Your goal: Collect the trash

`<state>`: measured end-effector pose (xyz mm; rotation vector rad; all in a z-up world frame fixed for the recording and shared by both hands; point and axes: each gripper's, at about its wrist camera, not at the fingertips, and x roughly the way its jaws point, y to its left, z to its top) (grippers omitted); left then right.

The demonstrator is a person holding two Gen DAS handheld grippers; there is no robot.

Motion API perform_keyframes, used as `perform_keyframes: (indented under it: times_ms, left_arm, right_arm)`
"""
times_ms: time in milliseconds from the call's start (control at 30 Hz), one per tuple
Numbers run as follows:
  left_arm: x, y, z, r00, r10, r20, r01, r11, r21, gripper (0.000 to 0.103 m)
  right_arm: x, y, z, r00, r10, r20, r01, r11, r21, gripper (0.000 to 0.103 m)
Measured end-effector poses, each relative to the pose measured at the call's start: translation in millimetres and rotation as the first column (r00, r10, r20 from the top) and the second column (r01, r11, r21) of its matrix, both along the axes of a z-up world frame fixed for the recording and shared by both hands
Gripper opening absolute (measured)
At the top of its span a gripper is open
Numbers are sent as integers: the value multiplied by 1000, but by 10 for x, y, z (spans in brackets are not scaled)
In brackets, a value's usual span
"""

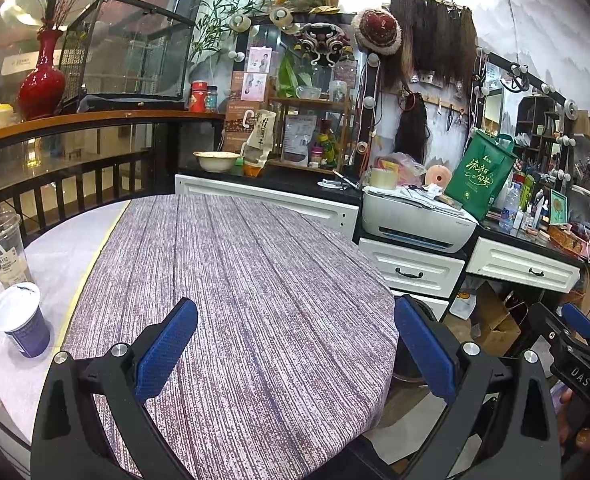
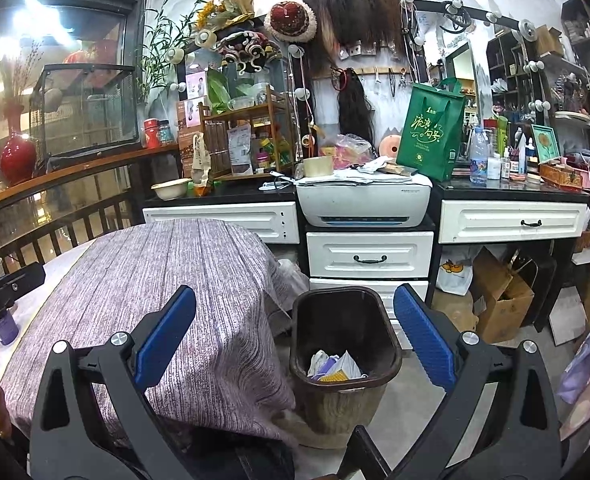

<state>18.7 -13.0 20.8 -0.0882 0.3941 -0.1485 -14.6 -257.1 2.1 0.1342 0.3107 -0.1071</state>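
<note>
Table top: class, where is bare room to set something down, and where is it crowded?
The striped cloth lies bare from the counter side to the open left gripper. The left edge holds the paper cup and plastic cup. The counter is crowded.

From the left wrist we look forward and slightly down, close over the cloth-covered worktop point(image 1: 235, 300), toward the white printer point(image 1: 415, 220) and cluttered back wall. From the right wrist we sit further right, facing the same wall (printer point(image 2: 363, 204) nearly centred), tilted down over the bin point(image 2: 343, 344) on the floor. Both views share worktop, printer, green bag point(image 1: 481, 172).
</note>
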Motion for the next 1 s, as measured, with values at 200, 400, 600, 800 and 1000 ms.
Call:
perform_keyframes:
  times_ms: [200, 400, 600, 800, 1000]
  left_arm:
    - [3, -7, 3, 1000, -7, -2, 8, 1000, 3, 97]
    - [-9, -30, 21, 1000, -14, 4, 14, 1000, 10, 97]
    - [-1, -41, 28, 1000, -18, 3, 18, 1000, 12, 97]
    - [-2, -46, 24, 1000, -17, 1, 17, 1000, 13, 97]
    - [-2, -48, 29, 1000, -17, 0, 17, 1000, 13, 97]
  right_arm:
    - [-2, 21, -9, 1000, 6, -4, -6, 1000, -8, 97]
    - [-11, 20, -13, 1000, 6, -1, -6, 1000, -11, 97]
    - [-17, 22, -14, 1000, 6, -4, -6, 1000, -12, 97]
    - [-14, 23, -35, 1000, 3, -7, -3, 1000, -8, 97]
    - [-16, 28, -75, 1000, 1, -12, -1, 1000, -1, 97]
